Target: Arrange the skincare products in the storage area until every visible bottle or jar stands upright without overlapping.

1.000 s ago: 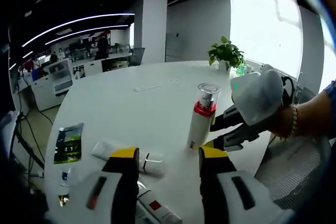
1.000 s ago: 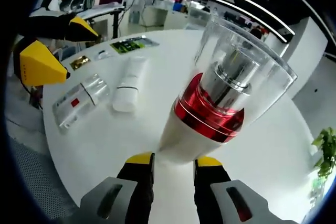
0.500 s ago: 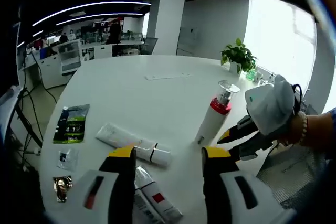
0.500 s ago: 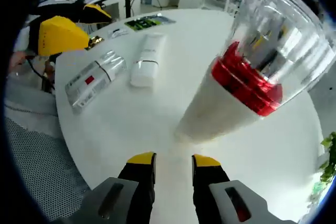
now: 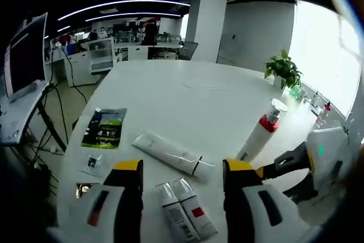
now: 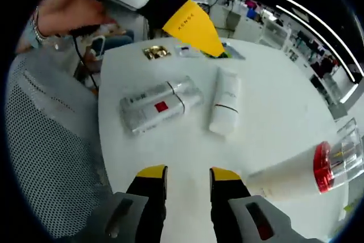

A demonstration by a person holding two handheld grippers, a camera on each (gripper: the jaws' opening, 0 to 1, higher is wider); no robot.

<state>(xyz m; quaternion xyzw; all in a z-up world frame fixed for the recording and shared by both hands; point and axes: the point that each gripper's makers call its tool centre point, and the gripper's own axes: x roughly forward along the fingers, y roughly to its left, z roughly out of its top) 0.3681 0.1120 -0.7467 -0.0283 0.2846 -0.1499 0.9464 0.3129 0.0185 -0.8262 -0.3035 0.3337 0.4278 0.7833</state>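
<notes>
A white pump bottle (image 5: 259, 138) with a red collar and clear cap stands upright on the round white table (image 5: 170, 92), apart from both grippers. A white tube (image 5: 170, 153) lies flat near the middle. Two clear-capped bottles (image 5: 185, 217) lie side by side between the jaws of my open left gripper (image 5: 183, 169). My right gripper (image 5: 296, 169) comes in from the right, close to the pump bottle's base. In the right gripper view, my right gripper (image 6: 188, 173) stands open over bare table, with the pump bottle (image 6: 301, 172) to its right, the tube (image 6: 223, 106) and the lying pair (image 6: 159, 106) ahead, and the left gripper (image 6: 187, 21) beyond.
A green packet (image 5: 105, 127), a small clear sachet (image 5: 92, 163) and a gold sachet (image 5: 85, 189) lie near the table's left edge. A potted plant (image 5: 282, 69) stands at the far side. A mesh chair (image 6: 51, 157) is beside the table edge.
My right gripper has drawn back from the pump bottle, which now stands alone. Both cameras have pulled away, so more of the table and the lying bottles come into sight.
</notes>
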